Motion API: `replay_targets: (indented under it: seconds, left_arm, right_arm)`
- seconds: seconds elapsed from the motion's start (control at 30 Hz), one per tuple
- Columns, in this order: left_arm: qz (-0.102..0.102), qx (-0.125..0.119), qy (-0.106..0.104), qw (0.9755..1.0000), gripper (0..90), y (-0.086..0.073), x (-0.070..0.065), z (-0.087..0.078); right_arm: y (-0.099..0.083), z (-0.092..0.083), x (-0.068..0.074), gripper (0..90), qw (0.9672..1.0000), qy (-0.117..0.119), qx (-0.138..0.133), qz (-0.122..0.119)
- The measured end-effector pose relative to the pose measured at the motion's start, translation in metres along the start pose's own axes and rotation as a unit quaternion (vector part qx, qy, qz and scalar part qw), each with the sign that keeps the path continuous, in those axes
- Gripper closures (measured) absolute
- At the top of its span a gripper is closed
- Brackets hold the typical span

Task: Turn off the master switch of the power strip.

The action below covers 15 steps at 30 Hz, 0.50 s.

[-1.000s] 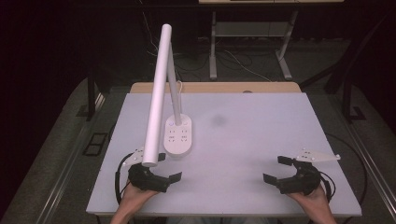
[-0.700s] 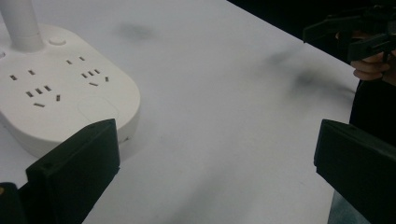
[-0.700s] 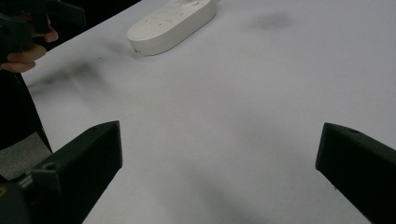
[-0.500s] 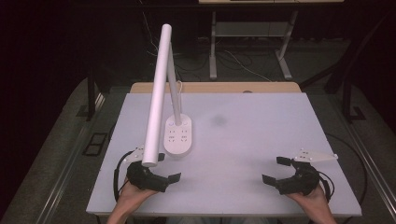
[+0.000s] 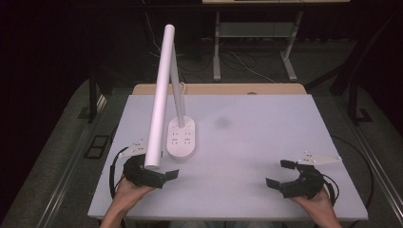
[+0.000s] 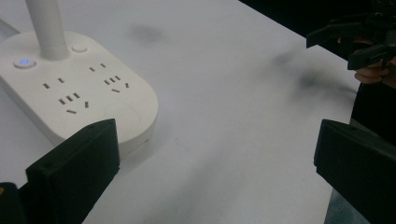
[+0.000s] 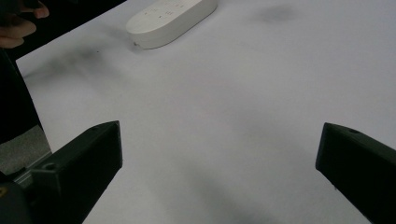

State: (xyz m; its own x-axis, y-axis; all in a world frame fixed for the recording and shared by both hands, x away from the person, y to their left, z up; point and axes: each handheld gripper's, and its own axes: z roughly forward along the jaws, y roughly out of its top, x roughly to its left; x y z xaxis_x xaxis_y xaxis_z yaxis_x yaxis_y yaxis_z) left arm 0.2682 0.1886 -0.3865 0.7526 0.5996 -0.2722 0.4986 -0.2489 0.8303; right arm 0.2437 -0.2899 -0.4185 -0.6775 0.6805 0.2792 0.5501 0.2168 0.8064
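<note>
White plastic is what we have to work with: a desk lamp (image 5: 164, 95) whose oval base (image 5: 181, 138) carries sockets and a lit button, standing on the left half of the pale counter (image 5: 256, 142). Starting at the left, our left tool (image 5: 164, 176) rests on the counter near the front edge, jaws spread wide and holding nothing. The base lies just ahead of it and slightly to the right (in the left gripper view it sits close beyond the left jaw, not touching). Its long axis runs front to back, away from us, and the stem (image 6: 45, 28) rises from the far end, with the long lamp head slanting forward over the left tool. Moving right, bare counter separates the lamp from our right tool (image 5: 280, 173), which is likewise released and empty, well apart from the base. We judge the left tool the nearer one, so any reach for the lamp should go forward from there.
</note>
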Motion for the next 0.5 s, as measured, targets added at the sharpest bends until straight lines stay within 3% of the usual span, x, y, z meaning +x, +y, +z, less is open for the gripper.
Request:
replay_targets:
  seconds: [0.5]
  left_arm:
    - [0.002,0.009,0.006,0.9999,0.0,0.012,0.009,-0.002]
  right_arm:
    - [0.0,0.001,0.0,0.1,1.0,0.001,0.002,-0.002]
